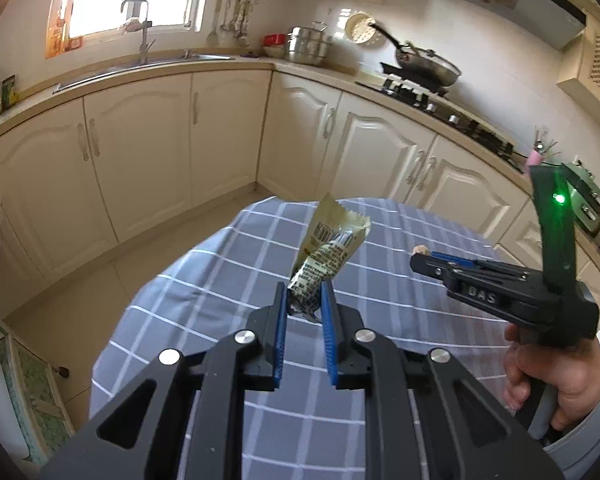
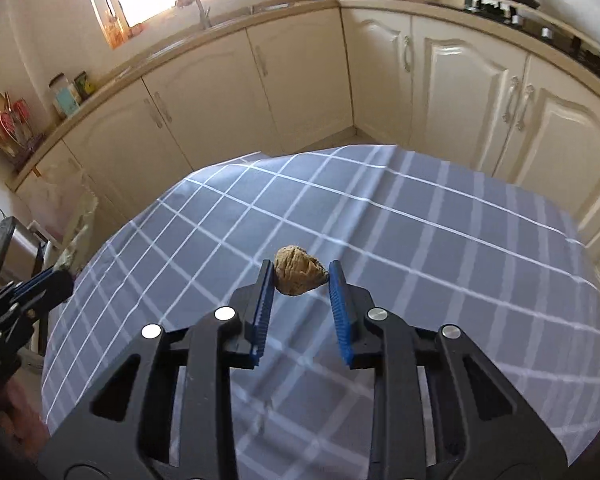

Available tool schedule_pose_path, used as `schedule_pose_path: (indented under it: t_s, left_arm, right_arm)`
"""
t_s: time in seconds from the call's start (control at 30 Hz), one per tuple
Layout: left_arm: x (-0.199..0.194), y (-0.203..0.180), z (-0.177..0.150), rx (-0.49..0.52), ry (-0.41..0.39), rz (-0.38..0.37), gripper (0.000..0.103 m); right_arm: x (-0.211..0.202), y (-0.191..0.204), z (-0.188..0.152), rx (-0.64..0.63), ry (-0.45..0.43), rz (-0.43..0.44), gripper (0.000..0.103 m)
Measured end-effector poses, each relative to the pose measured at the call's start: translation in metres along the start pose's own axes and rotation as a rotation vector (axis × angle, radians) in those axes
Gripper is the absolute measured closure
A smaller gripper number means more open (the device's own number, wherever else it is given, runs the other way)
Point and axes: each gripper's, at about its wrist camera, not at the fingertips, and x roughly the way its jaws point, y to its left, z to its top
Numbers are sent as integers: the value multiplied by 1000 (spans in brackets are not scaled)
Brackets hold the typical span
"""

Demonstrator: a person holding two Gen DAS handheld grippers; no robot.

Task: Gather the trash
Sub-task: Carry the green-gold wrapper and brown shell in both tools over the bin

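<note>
Your left hand-held gripper (image 1: 304,294) is clamped on a crumpled snack wrapper (image 1: 328,256), its blue pads (image 1: 327,316) pinching the lower end so the pale printed foil stands up and leans to the right above the bench (image 1: 220,264). The wrapper is lifted clear of the grey checked tablecloth that covers the bench. Your right hand-held gripper (image 2: 299,276) is closed on a small brown crumpled wad (image 2: 299,271), which sits right at the fingertips with a pad touching it on each side; from the right wrist view you cannot tell whether the wad rests on the cloth or is raised just off it. In the left wrist view your right hand-held gripper shows from the side at the right edge, held by your right hand (image 1: 556,380) over the far right part of the bench, with a green light glowing on its upright mount and a speck of the brown wad visible at its tip. In the right wrist view the left hand-held gripper appears at the left edge, beside the bench's left side. Behind the bench run cream cabinets (image 1: 140,152), with a sink and tap (image 1: 140,28) under the bright window and a pan (image 1: 428,66) on the stove to the right.
</note>
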Motion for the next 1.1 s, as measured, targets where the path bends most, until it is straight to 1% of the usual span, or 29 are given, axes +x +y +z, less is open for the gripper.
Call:
schedule_pose_path:
  t_s: [0.13, 0.2, 0.23, 0.4, 0.5, 0.53, 0.57, 0.63, 0.7, 0.73, 0.8, 0.93, 1.0, 1.1]
  left_arm:
    - [-24, -36, -7, 28, -17, -36, 88]
    - [-36, -56, -11, 43, -26, -56, 88]
    - [-40, -62, -13, 49, -30, -63, 88]
    - [-69, -121, -36, 96, -41, -135, 88]
    - [-77, -162, -54, 134, -27, -190, 88]
    - [-77, -173, -59, 143, -21, -206, 88]
    - [-78, -191, -66, 156, -12, -233, 88]
    - [-78, -215, -75, 178, -8, -261, 88]
    - [-75, -248, -86, 212, 10, -304, 88]
    - [-73, -258, -90, 220, 17, -317, 88]
    - [-70, -289, -98, 254, 32, -345, 88]
    - [-60, -349, -119, 320, 74, -403, 88]
    - [-52, -386, -133, 370, 102, -437, 88]
    - [-40, -425, -152, 417, 139, -468, 88]
  right_arm:
    - [-50, -11, -17, 32, -42, 4, 76]
    - [-84, -21, -31, 64, -74, 8, 76]
    - [-93, -24, -33, 71, -83, 8, 76]
    - [-172, -60, -78, 146, -155, -9, 76]
    - [-207, -86, -105, 196, -181, -28, 76]
    - [-216, -95, -114, 210, -188, -41, 76]
    - [-231, -110, -127, 235, -202, -56, 76]
    - [-248, -129, -141, 270, -220, -73, 76]
    - [-267, -155, -158, 315, -244, -101, 76]
    - [-275, -166, -165, 335, -254, -112, 76]
    - [-292, -191, -185, 378, -274, -144, 76]
    - [-317, -242, -220, 465, -291, -207, 76]
    - [-323, -268, -237, 515, -293, -228, 76]
    - [-329, -305, -263, 583, -288, -263, 76]
